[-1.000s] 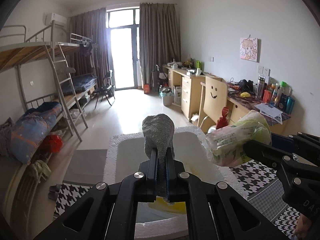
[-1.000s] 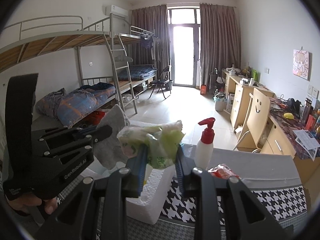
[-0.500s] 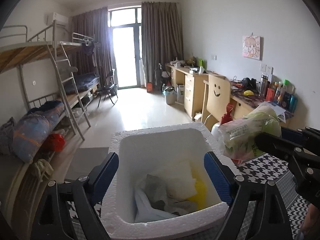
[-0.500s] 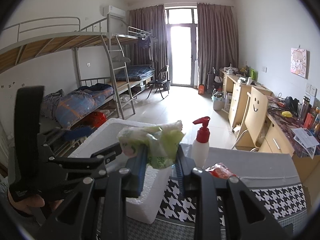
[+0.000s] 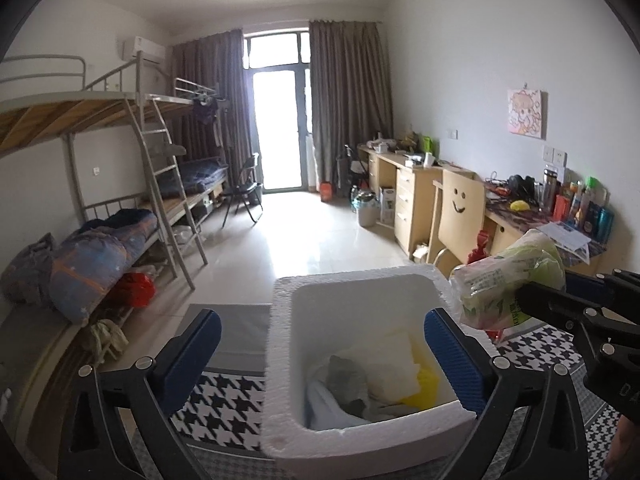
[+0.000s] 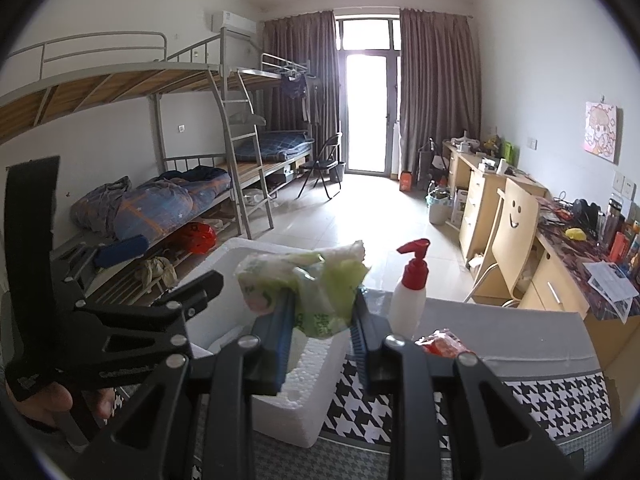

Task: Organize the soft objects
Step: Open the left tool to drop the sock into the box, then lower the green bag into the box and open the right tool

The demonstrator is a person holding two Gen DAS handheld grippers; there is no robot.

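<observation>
- Your left claw is spread wide and empty, straddling the white foam box.
- The grey cloth lies inside the box, below and between its fingers.
- Your right claw is clenched on the green-and-white plastic bag, held above the box's right rim.

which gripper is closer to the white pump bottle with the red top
Right. The right gripper, shut on the green plastic bag, sits just left of the pump bottle. The left gripper is open over the foam box, farther away.
</observation>
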